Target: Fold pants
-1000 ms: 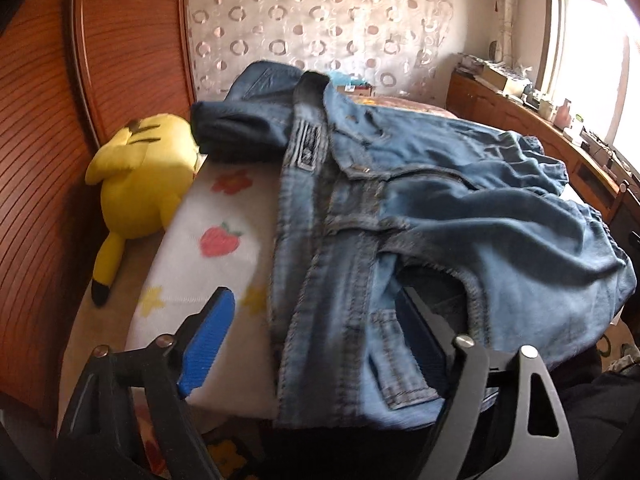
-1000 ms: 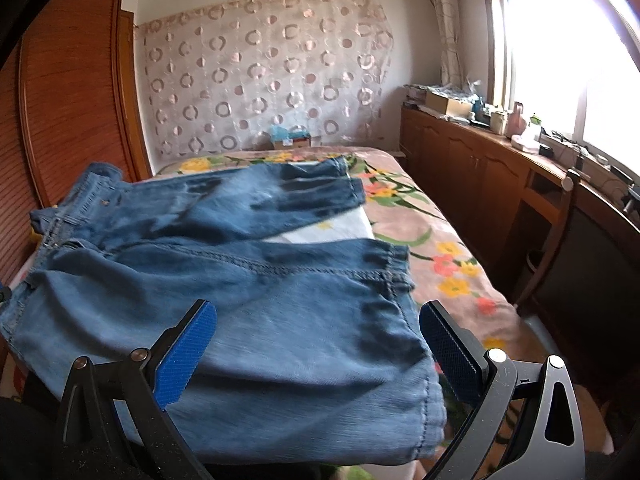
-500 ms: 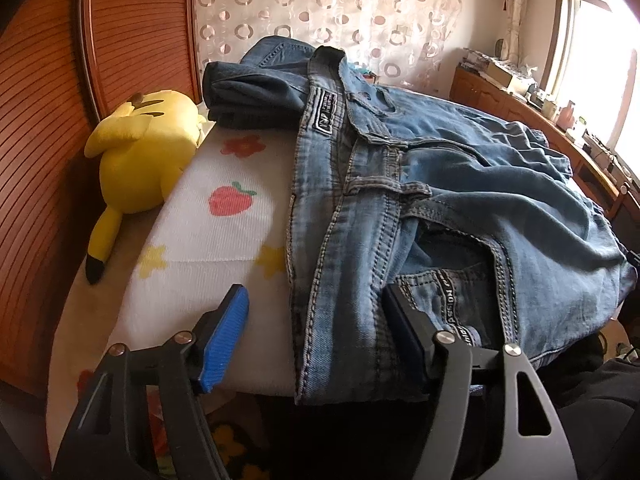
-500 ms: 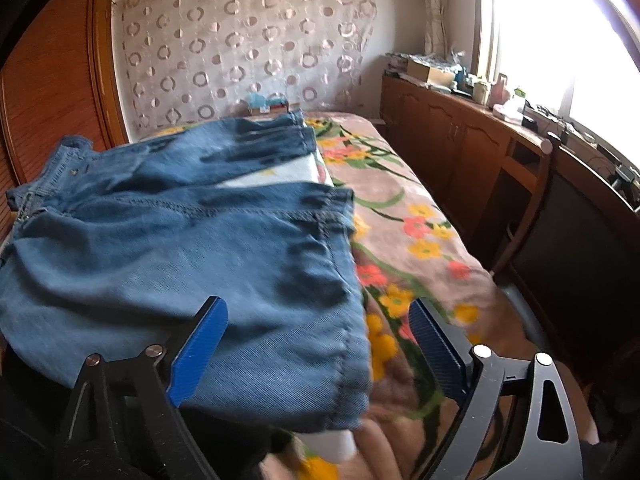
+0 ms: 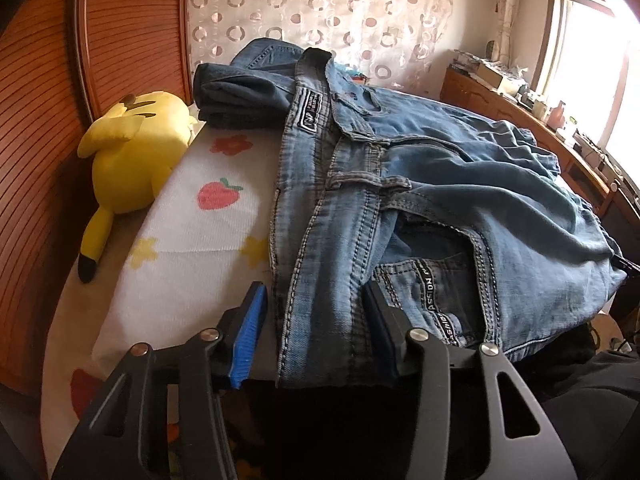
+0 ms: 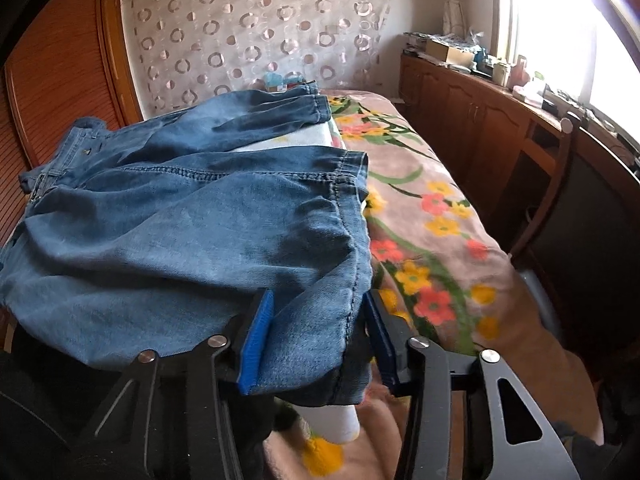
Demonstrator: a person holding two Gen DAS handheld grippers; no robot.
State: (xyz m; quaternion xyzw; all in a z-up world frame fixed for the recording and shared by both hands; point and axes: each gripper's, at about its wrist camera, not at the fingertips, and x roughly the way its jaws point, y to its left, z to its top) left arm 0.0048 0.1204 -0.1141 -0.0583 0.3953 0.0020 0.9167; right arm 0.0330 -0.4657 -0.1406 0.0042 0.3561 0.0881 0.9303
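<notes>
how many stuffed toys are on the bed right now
1. A yellow plush toy lies at the left edge of the bed, against the wooden panel, beside the white fruit-print blanket. The jeans may hide others.

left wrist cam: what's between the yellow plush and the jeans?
A white blanket printed with a strawberry, flowers and stars. It fills the stretch between the yellow plush and the waistband edge of the jeans. Only the left wrist view shows it.
</notes>
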